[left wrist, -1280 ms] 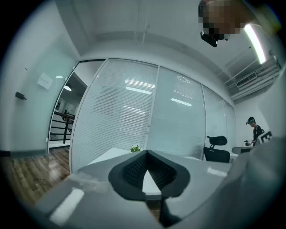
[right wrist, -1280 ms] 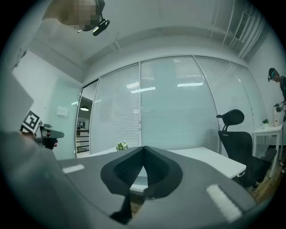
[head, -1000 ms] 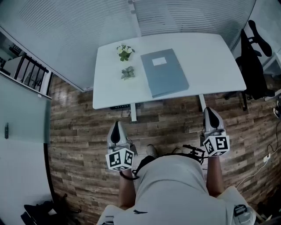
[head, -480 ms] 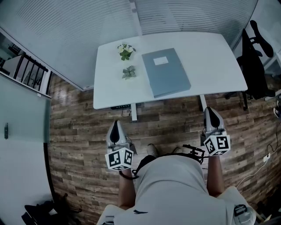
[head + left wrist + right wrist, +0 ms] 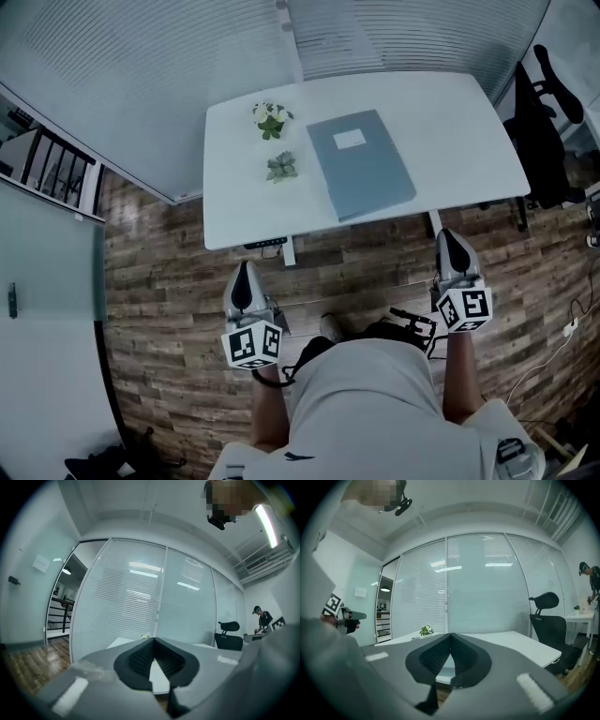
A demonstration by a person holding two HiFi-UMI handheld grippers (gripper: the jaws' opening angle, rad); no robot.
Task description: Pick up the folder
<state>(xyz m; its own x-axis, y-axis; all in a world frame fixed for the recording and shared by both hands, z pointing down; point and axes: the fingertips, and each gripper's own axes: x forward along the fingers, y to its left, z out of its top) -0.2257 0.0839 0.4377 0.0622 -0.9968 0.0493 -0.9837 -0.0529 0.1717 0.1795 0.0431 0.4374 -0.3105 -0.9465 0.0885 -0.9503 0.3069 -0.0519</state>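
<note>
Two grippers are shut with nothing between their jaws, so none of the pick-up is done yet. We hold the left gripper (image 5: 246, 270) and the right gripper (image 5: 454, 240) level in front of our body, over the wood floor (image 5: 159, 281). Both are short of the near edge of the white table (image 5: 459, 122) and touch nothing. In each gripper view the two dark pads meet in a point, and only the table top and the glass wall show beyond them. The folder (image 5: 362, 164), blue-grey with a small white label near its far end, lies flat on the table a little right of the middle. It is turned slightly, so its near right corner comes close to the table's front edge. A flowering plant (image 5: 271, 116) stands to its left near the far edge, and a small plant (image 5: 281, 167) sits nearer to us, both apart from the folder. A black chair (image 5: 544, 112) stands off the table's right end. As we judge it, the whole task is left: we must reach the table, open at least one gripper, work a jaw around an edge of the folder, most likely the one by the table's front, clamp on it and lift it clear. Since the folder lies flat on the top, getting a jaw beneath it may be the hard part.
</note>
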